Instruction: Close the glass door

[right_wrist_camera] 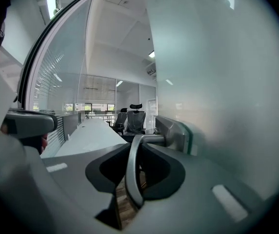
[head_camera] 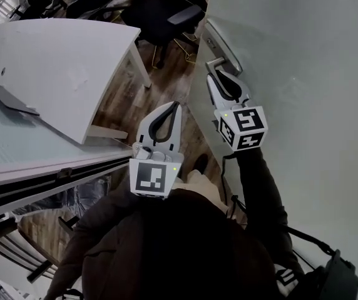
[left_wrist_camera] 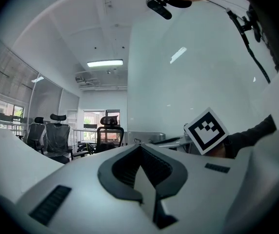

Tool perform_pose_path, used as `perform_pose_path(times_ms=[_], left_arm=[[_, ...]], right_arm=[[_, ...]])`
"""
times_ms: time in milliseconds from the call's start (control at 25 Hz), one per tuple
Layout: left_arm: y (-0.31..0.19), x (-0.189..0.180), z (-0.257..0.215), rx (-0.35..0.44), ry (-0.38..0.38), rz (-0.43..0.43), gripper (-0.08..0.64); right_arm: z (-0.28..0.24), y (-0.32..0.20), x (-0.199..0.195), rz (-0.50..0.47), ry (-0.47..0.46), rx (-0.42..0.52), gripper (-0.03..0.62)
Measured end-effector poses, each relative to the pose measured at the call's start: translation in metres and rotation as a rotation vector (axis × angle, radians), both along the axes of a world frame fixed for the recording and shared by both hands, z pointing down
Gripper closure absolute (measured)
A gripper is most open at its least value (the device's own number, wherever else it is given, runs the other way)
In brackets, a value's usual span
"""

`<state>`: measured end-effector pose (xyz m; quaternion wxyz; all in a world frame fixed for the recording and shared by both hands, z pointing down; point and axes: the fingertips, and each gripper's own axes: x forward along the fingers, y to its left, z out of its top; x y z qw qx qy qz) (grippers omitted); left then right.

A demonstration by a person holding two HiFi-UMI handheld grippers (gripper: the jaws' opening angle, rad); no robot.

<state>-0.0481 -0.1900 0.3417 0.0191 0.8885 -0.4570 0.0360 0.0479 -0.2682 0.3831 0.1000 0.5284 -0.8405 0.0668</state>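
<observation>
Right gripper (head_camera: 221, 74) clamps the handle (right_wrist_camera: 129, 172) on the glass door (head_camera: 304, 74); left gripper (head_camera: 171, 107) is pinched together, empty, over floor (head_camera: 119, 99) between door edge and bench (head_camera: 54, 67).

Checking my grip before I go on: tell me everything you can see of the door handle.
The door handle is a curved lever of silvery brushed metal. It springs from a rectangular metal plate fixed on the frosted glass door. The right gripper is shut on it, the lever running between the jaws.
</observation>
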Motion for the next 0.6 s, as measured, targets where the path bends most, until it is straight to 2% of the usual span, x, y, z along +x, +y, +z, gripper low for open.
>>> perform_pose_path(times_ms=[280, 440, 600], left_arm=[[0.036, -0.041, 0.000, 0.010, -0.017, -0.057, 0.563], [0.074, -0.066, -0.003, 0.022, -0.025, -0.104, 0.563], [0.104, -0.077, 0.001, -0.005, -0.038, -0.155, 0.563]], right_arm=[[-0.002, 0.037, -0.062, -0.089, -0.022, 0.009, 0.526], [-0.002, 0.063, -0.103, -0.150, -0.025, 0.000, 0.526], [-0.001, 0.084, -0.127, -0.214, -0.010, -0.002, 0.525]])
